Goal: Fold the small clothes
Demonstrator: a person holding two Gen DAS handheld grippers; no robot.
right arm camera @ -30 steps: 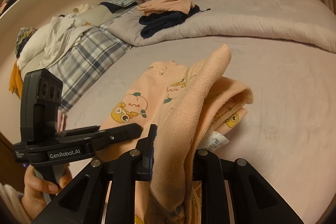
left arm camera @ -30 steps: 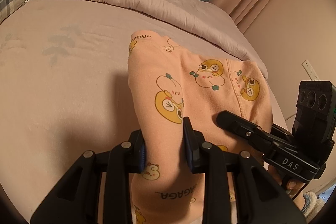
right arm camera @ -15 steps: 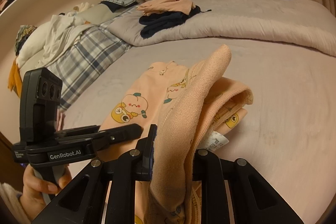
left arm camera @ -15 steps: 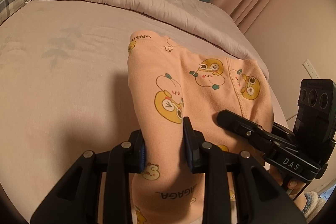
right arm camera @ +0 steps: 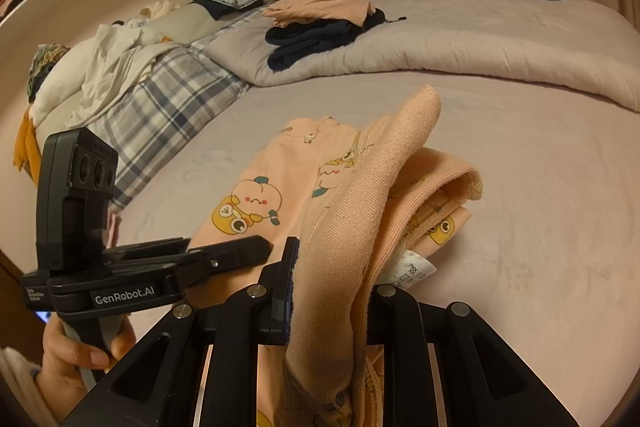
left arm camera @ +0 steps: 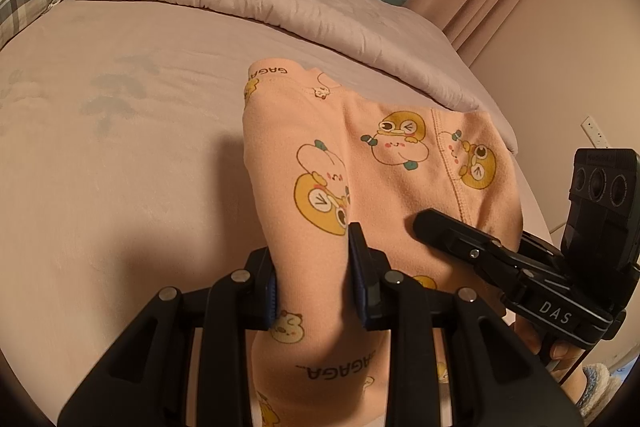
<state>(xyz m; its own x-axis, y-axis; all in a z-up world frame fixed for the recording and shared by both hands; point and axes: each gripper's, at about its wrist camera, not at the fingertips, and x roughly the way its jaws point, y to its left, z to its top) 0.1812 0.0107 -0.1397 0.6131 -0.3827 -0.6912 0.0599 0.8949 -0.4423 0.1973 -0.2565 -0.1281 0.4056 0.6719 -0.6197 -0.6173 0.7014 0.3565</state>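
Note:
A small peach garment (left arm camera: 344,155) printed with cartoon fruit and birds lies partly folded on the pale pink bed (left arm camera: 120,155). My left gripper (left arm camera: 314,279) is shut on a bunched fold of its near edge. In the right wrist view the same garment (right arm camera: 280,187) lies on the sheet, and my right gripper (right arm camera: 332,291) is shut on its ribbed waistband, which stands up in a tall ridge; a white care label (right arm camera: 412,269) hangs beside it. Each gripper appears in the other's view: the right one (left arm camera: 424,227) at the right, the left one (right arm camera: 260,251) at the left, held by a hand (right arm camera: 76,355).
A folded grey-pink duvet (right arm camera: 460,39) runs across the far bed, with folded dark and peach clothes (right arm camera: 320,27) stacked on it. A plaid blanket (right arm camera: 160,103) and loose white laundry (right arm camera: 100,67) lie at the left. Curtains and a wall stand behind the bed.

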